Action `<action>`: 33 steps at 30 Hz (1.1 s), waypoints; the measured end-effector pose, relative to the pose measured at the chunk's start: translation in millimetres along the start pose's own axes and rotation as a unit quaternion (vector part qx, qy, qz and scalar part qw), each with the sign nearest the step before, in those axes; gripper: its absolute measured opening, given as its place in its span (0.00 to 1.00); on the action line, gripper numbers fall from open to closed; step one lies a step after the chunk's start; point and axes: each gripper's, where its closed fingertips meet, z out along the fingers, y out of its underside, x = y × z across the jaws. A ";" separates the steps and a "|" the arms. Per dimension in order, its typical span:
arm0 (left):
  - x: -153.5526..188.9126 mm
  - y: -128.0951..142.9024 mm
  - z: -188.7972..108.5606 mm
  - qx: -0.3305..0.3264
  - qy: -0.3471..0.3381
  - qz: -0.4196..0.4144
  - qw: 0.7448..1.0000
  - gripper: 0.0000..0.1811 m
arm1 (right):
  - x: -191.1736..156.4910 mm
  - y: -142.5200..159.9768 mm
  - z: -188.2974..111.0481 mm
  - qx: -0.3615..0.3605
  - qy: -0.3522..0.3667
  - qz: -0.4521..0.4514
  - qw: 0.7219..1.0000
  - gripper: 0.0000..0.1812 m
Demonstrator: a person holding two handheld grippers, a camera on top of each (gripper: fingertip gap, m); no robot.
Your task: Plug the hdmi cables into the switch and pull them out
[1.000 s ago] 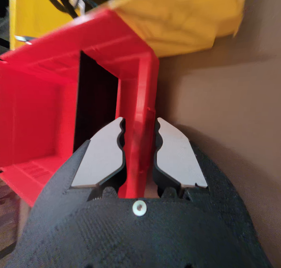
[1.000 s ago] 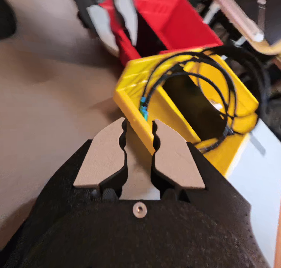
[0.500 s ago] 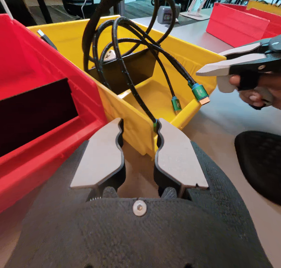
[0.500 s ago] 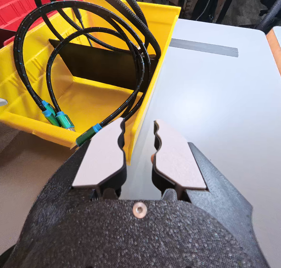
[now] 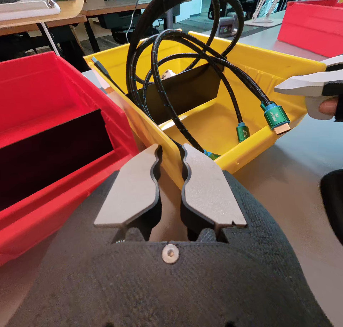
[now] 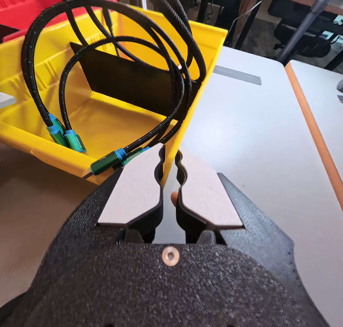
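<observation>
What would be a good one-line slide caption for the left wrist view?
Left tool open over the yellow bin wall, green-plugged HDMI cables coiled inside, red bin alongside.

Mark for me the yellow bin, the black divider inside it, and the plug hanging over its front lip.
yellow bin (image 5: 246,161), left wrist view, front lip.
black divider (image 5: 187,92), left wrist view, middle of its face.
hanging plug (image 5: 276,117), left wrist view, green metal shell.
</observation>
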 end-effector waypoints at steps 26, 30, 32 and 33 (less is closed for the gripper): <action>-169.6 -86.7 -292.4 0.131 -0.211 0.021 0.968 0.06 | -259.6 -196.0 -68.4 0.260 -0.174 -0.047 0.949 0.06; -218.7 -49.4 -338.0 0.128 -0.260 -0.021 0.957 0.05 | -338.1 -192.5 -41.6 0.246 -0.230 -0.050 0.940 0.07; -237.4 -29.2 -346.9 0.120 -0.275 -0.038 0.953 0.05 | -365.4 -185.7 -24.1 0.234 -0.254 -0.052 0.937 0.07; -245.1 -19.9 -347.7 0.119 -0.280 -0.043 0.952 0.05 | -375.3 -180.4 -14.1 0.229 -0.262 -0.048 0.936 0.07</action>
